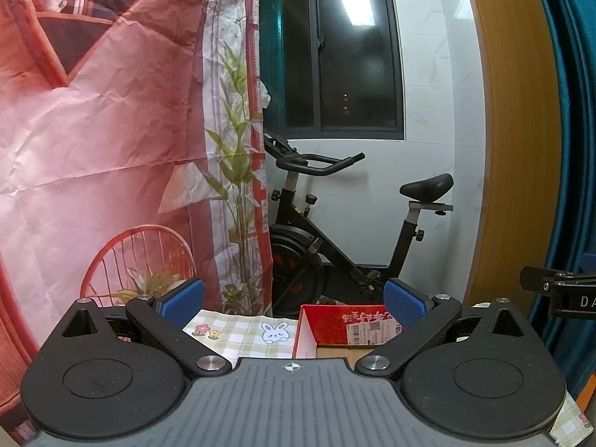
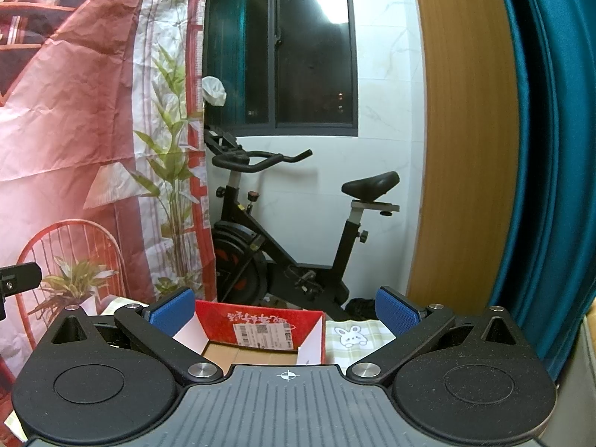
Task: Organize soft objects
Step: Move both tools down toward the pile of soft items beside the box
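The left gripper (image 1: 294, 303) is held level above the table with its blue pads (image 1: 184, 300) spread wide and nothing between them. The right gripper (image 2: 285, 307) is likewise released, pads (image 2: 396, 311) far apart and bare. Part of the right gripper's black body shows at the right edge of the left view, so the two are side by side and apart.

Just beyond both sets of fingers sits an open red cardboard box (image 2: 260, 326), its brown floor showing and a shipping label on the far inner wall. It rests on a checked tablecloth (image 1: 238, 331) printed with a rabbit and flowers; cloth lies bare to the left and right of the box. No soft object can be made out in either view.

Past the far table edge stands a black exercise bike (image 1: 335, 223) under a dark window (image 1: 327, 48). A creased red printed backdrop (image 1: 93, 130) hangs on the left, and a wooden panel (image 2: 462, 130) and teal curtain (image 2: 551, 149) close off the right.
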`<state>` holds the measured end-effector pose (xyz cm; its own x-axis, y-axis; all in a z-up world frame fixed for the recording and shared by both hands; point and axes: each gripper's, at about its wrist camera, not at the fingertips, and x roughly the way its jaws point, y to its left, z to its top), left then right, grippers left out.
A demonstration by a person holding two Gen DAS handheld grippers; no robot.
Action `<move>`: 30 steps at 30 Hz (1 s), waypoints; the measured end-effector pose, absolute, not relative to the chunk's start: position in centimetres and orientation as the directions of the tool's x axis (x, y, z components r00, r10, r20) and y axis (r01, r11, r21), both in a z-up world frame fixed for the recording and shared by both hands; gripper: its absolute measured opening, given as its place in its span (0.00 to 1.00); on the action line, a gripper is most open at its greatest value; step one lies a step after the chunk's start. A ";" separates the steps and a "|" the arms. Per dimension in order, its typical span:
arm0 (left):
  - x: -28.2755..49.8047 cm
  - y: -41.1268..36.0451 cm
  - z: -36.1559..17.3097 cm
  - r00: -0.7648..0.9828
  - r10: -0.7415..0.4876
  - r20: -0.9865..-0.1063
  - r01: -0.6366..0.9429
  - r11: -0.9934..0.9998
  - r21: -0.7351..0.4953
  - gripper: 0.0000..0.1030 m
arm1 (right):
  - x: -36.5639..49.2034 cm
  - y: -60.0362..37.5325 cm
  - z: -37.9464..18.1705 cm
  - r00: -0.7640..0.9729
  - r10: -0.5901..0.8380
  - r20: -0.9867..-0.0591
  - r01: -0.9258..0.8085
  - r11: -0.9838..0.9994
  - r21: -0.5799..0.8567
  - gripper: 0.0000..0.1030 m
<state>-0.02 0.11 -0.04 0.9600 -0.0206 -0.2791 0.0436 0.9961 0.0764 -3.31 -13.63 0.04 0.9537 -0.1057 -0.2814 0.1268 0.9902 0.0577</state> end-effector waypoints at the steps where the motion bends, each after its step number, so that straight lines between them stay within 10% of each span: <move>1: 0.0 0.3 -0.1 0.960 -0.027 -0.280 0.049 0.996 0.071 1.00 | -3.3 -13.7 -0.1 0.958 -0.094 -0.273 0.116 0.991 0.068 1.00; 10: 2.6 4.0 -3.6 0.928 -0.063 -0.366 0.048 0.998 -0.048 1.00 | -3.1 -15.3 -4.7 0.986 0.021 -0.164 0.008 0.985 0.170 1.00; 19: 3.1 4.8 -10.5 0.906 -0.046 -0.421 0.093 0.991 0.093 1.00 | -1.1 -15.3 -12.7 0.937 0.021 -0.349 0.042 0.984 0.172 1.00; 30: 4.3 7.1 -19.0 0.788 -0.148 -0.597 0.147 0.988 -0.051 0.98 | -2.3 -14.4 -20.4 0.862 0.032 -0.506 0.029 0.993 0.112 1.00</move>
<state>4.25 7.14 -19.00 0.7885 -0.1479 -0.5970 0.1467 0.9879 -0.0510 -2.34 -14.39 -20.36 0.8619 0.0319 -0.5061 0.0290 0.9933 0.1121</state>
